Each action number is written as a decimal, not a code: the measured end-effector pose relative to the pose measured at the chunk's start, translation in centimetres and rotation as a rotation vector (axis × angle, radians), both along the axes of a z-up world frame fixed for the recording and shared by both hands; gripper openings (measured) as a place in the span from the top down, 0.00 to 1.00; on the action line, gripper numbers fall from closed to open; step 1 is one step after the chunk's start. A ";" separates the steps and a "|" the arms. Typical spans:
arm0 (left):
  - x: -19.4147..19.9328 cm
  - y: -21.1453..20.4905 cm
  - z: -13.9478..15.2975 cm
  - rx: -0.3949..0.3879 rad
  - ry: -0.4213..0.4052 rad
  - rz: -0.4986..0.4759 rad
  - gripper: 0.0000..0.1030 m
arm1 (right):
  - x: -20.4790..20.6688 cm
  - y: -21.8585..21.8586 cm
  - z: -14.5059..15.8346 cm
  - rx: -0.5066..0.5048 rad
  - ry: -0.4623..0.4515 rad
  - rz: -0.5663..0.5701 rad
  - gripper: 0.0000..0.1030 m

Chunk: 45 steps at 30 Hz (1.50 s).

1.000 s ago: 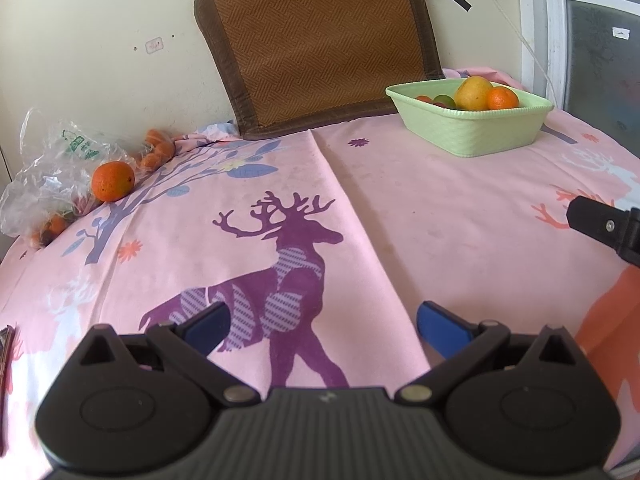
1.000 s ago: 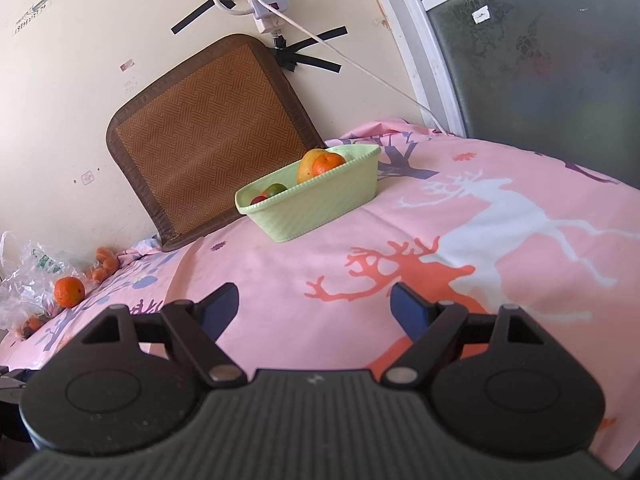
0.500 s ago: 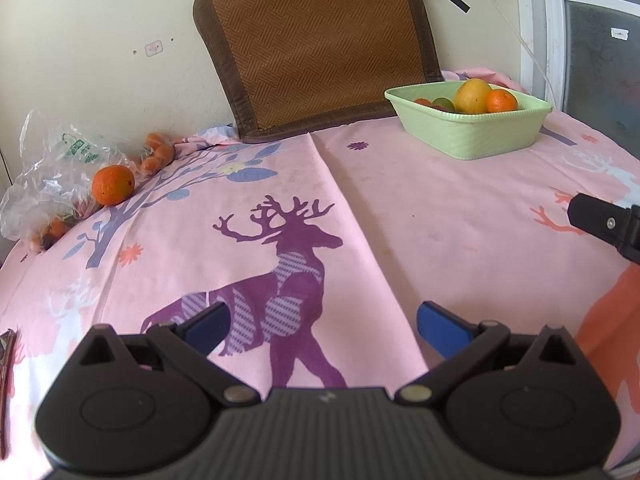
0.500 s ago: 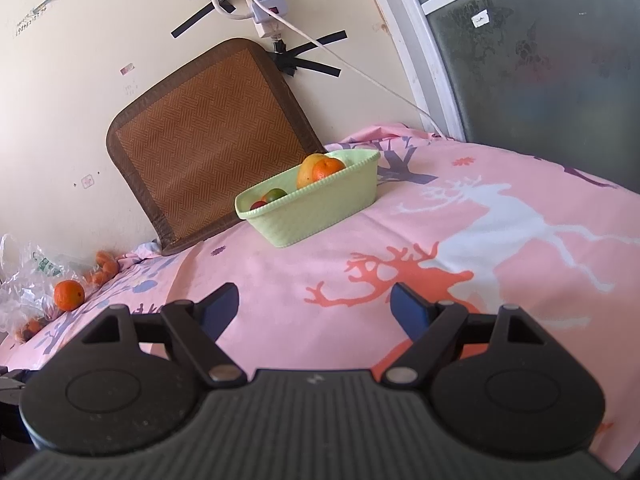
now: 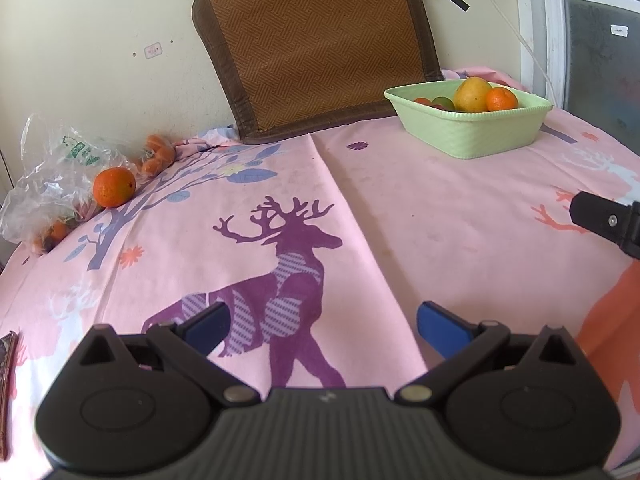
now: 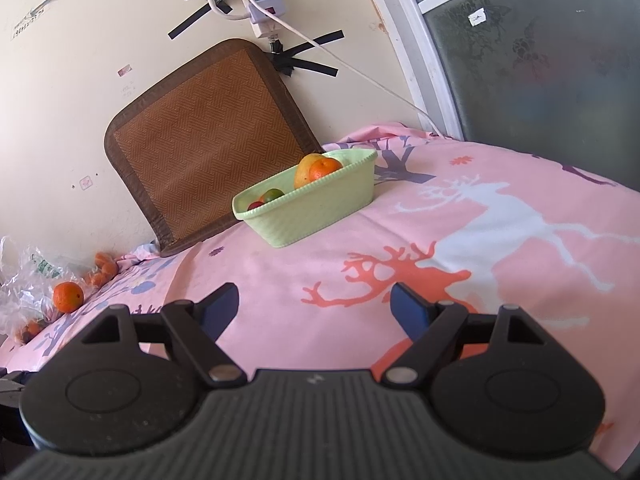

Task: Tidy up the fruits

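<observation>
A green basket (image 5: pixel 472 136) stands at the back right of the table and holds a yellow fruit (image 5: pixel 473 94), an orange (image 5: pixel 501 99) and small red and green fruits. It also shows in the right wrist view (image 6: pixel 308 212). A loose orange (image 5: pixel 114 187) lies at the far left beside a clear plastic bag (image 5: pixel 52 184); it also shows in the right wrist view (image 6: pixel 68 297). My left gripper (image 5: pixel 320 326) is open and empty over the purple deer print. My right gripper (image 6: pixel 316 308) is open and empty, some way short of the basket.
Small orange fruits (image 5: pixel 158 156) lie by the wall behind the bag, and more sit inside it. A brown woven mat (image 5: pixel 316 44) leans on the wall. A power strip with a cord (image 6: pixel 268 12) hangs above. A pink deer-print cloth (image 5: pixel 400 216) covers the table.
Both grippers have drifted slightly back and up, so the basket and the orange sit a little lower in both views. Both stay open and empty.
</observation>
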State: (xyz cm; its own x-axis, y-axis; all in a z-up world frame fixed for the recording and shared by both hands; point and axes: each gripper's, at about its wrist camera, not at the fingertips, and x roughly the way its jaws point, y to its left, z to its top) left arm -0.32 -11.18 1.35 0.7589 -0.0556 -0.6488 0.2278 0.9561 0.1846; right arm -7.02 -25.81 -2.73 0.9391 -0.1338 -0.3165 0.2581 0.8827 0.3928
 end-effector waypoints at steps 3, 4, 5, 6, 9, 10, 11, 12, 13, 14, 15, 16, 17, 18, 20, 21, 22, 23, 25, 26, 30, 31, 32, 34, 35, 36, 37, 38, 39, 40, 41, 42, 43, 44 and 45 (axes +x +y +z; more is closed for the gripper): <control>0.0 0.0 0.0 0.001 0.002 0.001 0.00 | 0.0 0.0 0.0 0.000 0.001 0.001 0.18; 0.0 0.0 0.0 0.000 0.002 0.001 0.00 | 0.0 0.0 0.0 0.000 0.001 0.000 0.18; 0.0 0.0 0.0 0.000 0.002 0.001 0.00 | 0.0 0.0 0.0 0.000 0.001 0.000 0.18; 0.0 0.1 0.0 0.000 0.001 0.001 0.00 | 0.0 0.0 0.0 0.000 0.000 0.001 0.18; 0.0 0.1 -0.1 0.000 0.003 0.002 0.00 | 0.0 0.0 0.0 -0.001 0.001 0.002 0.18; 0.0 0.1 -0.1 -0.001 0.004 0.003 0.00 | 0.0 0.0 0.0 -0.001 0.001 0.002 0.18; 0.0 0.2 -0.1 -0.001 0.005 0.004 0.00 | 0.0 0.0 0.0 -0.001 0.000 0.002 0.18; 0.0 0.2 -0.1 -0.002 0.006 0.006 0.00 | 0.0 0.0 -0.1 -0.002 0.000 0.001 0.18; 0.1 0.3 -0.1 -0.003 0.007 0.006 0.00 | -0.1 0.0 -0.1 -0.003 0.000 0.000 0.18; 0.1 0.3 -0.1 -0.003 0.008 0.007 0.00 | -0.1 0.0 -0.1 -0.003 0.000 0.000 0.18; 0.1 0.3 -0.1 -0.004 0.008 0.007 0.00 | -0.1 0.0 -0.1 -0.002 0.000 0.000 0.18; 0.0 0.3 -0.1 -0.004 0.008 0.008 0.00 | 0.0 0.0 -0.1 -0.003 0.000 0.000 0.18; 0.0 0.3 -0.1 -0.004 0.008 0.008 0.00 | 0.0 0.0 -0.1 -0.003 0.000 0.001 0.18; 0.0 0.3 -0.1 -0.004 0.008 0.008 0.00 | 0.0 0.0 -0.1 -0.002 0.001 0.002 0.18; 0.0 0.3 -0.1 -0.004 0.008 0.008 0.00 | -0.1 0.0 -0.2 -0.003 0.001 0.001 0.18; 0.0 0.3 -0.1 -0.004 0.008 0.008 0.00 | -0.1 0.0 -0.2 -0.003 0.000 0.000 0.18; 0.0 0.3 -0.1 -0.004 0.008 0.008 0.00 | -0.1 0.1 -0.2 -0.003 0.001 0.000 0.18; 0.0 0.3 -0.1 -0.004 0.008 0.007 0.00 | -0.1 0.0 -0.2 -0.003 0.000 0.000 0.18; 0.0 0.3 -0.1 -0.004 0.008 0.007 0.00 | -0.1 0.1 -0.2 -0.002 0.000 -0.002 0.18; 0.0 0.3 -0.1 -0.003 0.008 0.008 0.00 | -0.1 0.1 -0.2 -0.002 0.000 -0.002 0.18; 0.0 0.3 -0.1 -0.004 0.008 0.008 0.00 | -0.1 0.1 -0.2 -0.003 -0.001 -0.001 0.18; 0.1 0.3 -0.1 -0.003 0.008 0.008 0.00 | -0.1 0.1 -0.2 -0.002 0.000 -0.001 0.18; 0.1 0.3 -0.1 -0.003 0.008 0.008 0.00 | -0.1 0.1 -0.2 -0.002 0.000 -0.001 0.18; 0.0 0.3 -0.2 -0.004 0.010 0.010 0.00 | -0.1 0.1 -0.2 -0.001 0.000 -0.002 0.18; 0.0 0.4 -0.2 -0.004 0.010 0.011 0.00 | -0.2 0.1 -0.2 -0.001 0.001 -0.002 0.18; 0.0 0.4 -0.2 -0.004 0.011 0.011 0.00 | -0.2 0.1 -0.2 -0.002 0.000 -0.002 0.18; 0.0 0.4 -0.2 -0.004 0.012 0.013 0.00 | -0.2 0.1 -0.2 -0.002 0.000 -0.002 0.18; 0.0 0.4 -0.3 -0.003 0.014 0.014 0.00 | -0.2 0.1 -0.2 -0.002 0.000 -0.002 0.18; 0.0 0.4 -0.3 -0.003 0.016 0.015 0.00 | -0.2 0.1 -0.2 -0.001 0.001 -0.002 0.18; 0.1 0.4 -0.3 -0.003 0.018 0.017 0.00 | -0.2 0.2 -0.3 -0.001 0.001 -0.003 0.18; 0.1 0.4 -0.3 -0.004 0.019 0.017 0.00 | -0.2 0.2 -0.2 -0.001 0.001 -0.003 0.18; 0.1 0.4 -0.3 -0.004 0.020 0.018 0.00 | -0.2 0.2 -0.3 -0.001 0.001 -0.003 0.18; 0.1 0.4 -0.3 -0.004 0.019 0.018 0.00 | -0.2 0.2 -0.3 -0.001 0.001 -0.003 0.18; 0.1 0.4 -0.3 -0.004 0.019 0.018 0.00 | -0.2 0.2 -0.3 -0.001 0.001 -0.003 0.18; 0.1 0.4 -0.3 -0.004 0.019 0.017 0.00 | -0.2 0.2 -0.3 -0.002 0.001 -0.003 0.18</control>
